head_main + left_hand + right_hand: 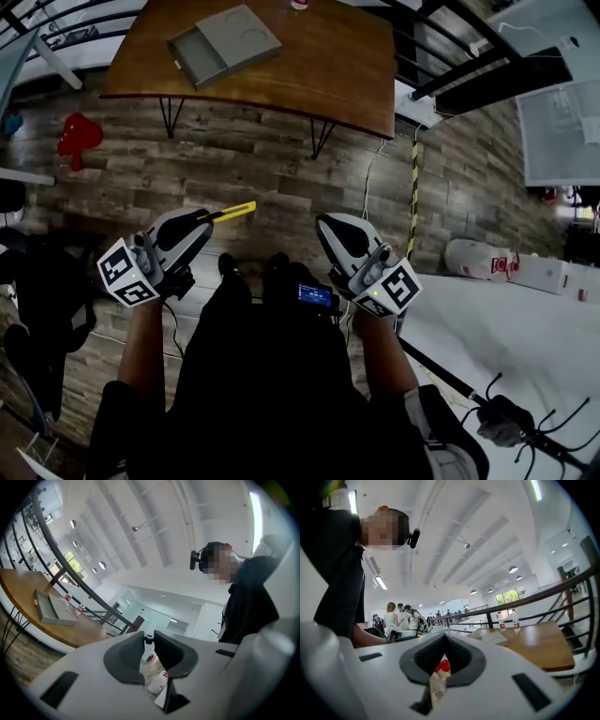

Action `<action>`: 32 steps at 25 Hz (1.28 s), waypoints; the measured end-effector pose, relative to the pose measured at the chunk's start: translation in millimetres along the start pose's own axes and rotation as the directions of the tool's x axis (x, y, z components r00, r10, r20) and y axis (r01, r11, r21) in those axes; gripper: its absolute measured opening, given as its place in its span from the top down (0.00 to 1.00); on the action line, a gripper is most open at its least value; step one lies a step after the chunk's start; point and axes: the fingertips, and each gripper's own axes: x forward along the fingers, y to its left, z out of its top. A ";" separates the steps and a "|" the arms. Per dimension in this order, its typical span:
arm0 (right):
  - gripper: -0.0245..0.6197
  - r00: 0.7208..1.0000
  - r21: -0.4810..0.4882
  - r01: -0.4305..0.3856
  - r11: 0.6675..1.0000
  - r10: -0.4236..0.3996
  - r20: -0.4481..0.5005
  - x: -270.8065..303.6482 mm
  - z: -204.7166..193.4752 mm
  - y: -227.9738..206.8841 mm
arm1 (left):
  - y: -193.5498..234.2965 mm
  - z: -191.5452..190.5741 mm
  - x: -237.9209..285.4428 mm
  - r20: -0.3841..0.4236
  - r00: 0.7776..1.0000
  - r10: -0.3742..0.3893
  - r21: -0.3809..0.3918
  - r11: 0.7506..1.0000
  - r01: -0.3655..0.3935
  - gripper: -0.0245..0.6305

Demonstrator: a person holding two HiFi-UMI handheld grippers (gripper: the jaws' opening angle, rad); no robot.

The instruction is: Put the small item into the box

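Note:
A grey box [223, 44] lies on the brown wooden table [347, 66], far ahead of both grippers; it also shows in the left gripper view [47, 606] and the right gripper view [493, 638]. My left gripper [208, 217] is held close to the body, its jaws shut on a small yellow-and-black stick-like item [234, 211] that pokes out past the tips. Along its own jaws [149, 638], only a small dark bit shows between the tips. My right gripper [323, 223] [444, 637] hangs beside it, shut and holding nothing.
Wood-plank floor lies between me and the table. On it are a red object [77, 136], a yellow-black tape line [413, 187] and white sacks [487, 258]. A black chair [37, 300] stands at my left. Bottles [508, 620] stand by a railing; people [396, 616] stand far off.

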 end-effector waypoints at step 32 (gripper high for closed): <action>0.95 0.950 -0.017 -0.312 0.950 0.312 0.004 198.0 83.7 -322.2 | 247.7 157.2 205.5 0.127 0.966 0.223 0.097 0.967 -0.236 0.85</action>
